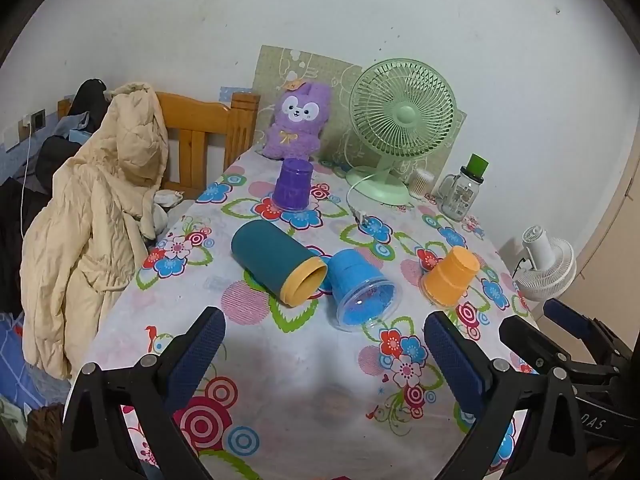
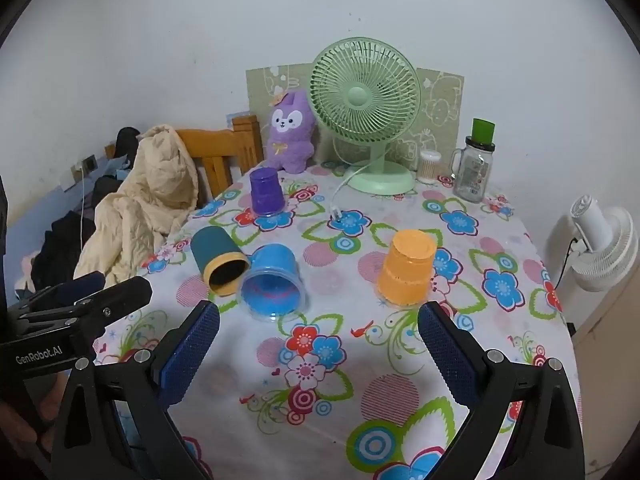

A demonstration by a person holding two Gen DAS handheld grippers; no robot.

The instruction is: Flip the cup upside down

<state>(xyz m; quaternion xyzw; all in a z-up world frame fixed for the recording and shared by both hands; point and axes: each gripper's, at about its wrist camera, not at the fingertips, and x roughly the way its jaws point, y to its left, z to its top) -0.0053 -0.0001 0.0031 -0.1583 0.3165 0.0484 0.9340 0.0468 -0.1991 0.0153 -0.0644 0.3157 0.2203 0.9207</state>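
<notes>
- The blue cup (image 1: pixel 362 288) lies on its side near the middle of the flowered tablecloth (image 1: pixel 280 380), its clear-rimmed mouth turned toward the near edge.
- The teal cup (image 1: pixel 276 263) with a yellow rim lies on its side just left of the blue one; whether the two touch I cannot tell.
- The orange cup (image 2: pixel 406 267) stands mouth down to the right, apart from the blue cup; the purple cup (image 2: pixel 266 192) stands mouth down farther back on the left.
- Along the far edge stand a purple plush toy (image 1: pixel 298 122), a green fan (image 1: pixel 400 120) whose white cord (image 2: pixel 340 188) trails onto the cloth, a jar of cotton swabs (image 2: pixel 429 166) and a glass mug with a green lid (image 2: pixel 476 164).
- Nothing stands between either gripper and the blue cup.
- The left gripper (image 1: pixel 324 356) hangs over the near cloth, jaws spread wide, holding nothing.
- The right gripper (image 2: pixel 319 344) is likewise wide apart and empty, just near of the orange cup.
- A cream coat (image 1: pixel 100 216) draped over a wooden chair (image 1: pixel 200 128) fills the left side.
- Each wrist view catches the other gripper at its edge.
- The right view shows the white fan (image 2: pixel 600 248) more fully.
</notes>
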